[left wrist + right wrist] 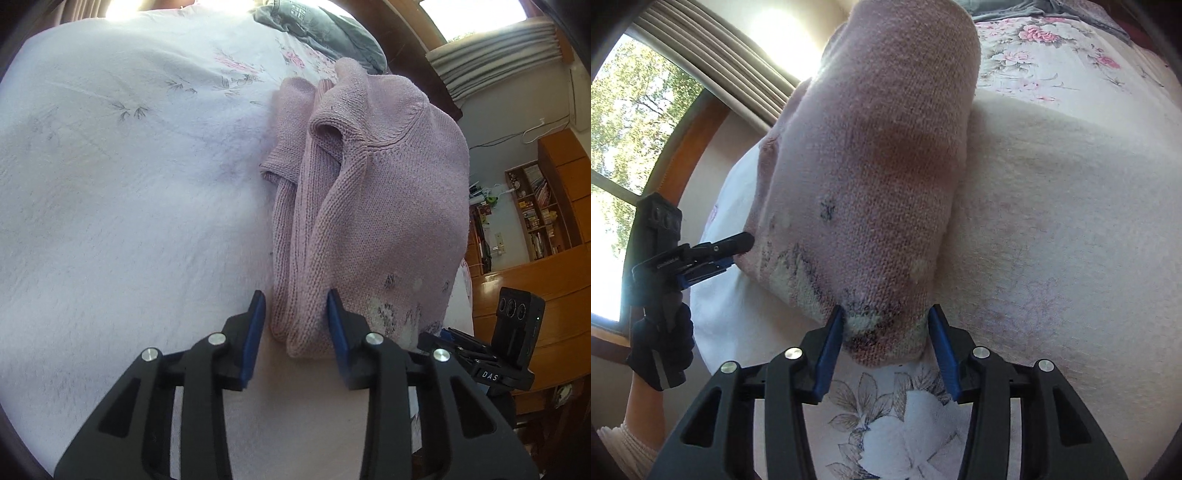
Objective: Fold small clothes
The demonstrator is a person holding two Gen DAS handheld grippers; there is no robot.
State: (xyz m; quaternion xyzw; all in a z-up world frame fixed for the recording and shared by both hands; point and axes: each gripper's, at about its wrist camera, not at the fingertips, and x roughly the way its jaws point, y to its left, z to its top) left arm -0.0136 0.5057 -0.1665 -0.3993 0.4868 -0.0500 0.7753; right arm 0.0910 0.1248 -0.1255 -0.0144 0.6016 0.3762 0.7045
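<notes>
A pink knitted sweater lies folded lengthwise on a white flowered bedsheet, one sleeve doubled over its left side. My left gripper is open, its blue pads on either side of the sweater's near left fold. In the right wrist view the sweater shows a cream and dark pattern along its hem. My right gripper is open with the near hem corner between its pads. The left gripper, held by a gloved hand, touches the sweater's left edge. The right gripper shows at the sweater's right hem.
A grey garment lies at the far end of the bed. Wooden cabinets and a bookshelf stand beyond the bed's right edge. A window with curtains is on the left. Bare sheet spreads to the sweater's right.
</notes>
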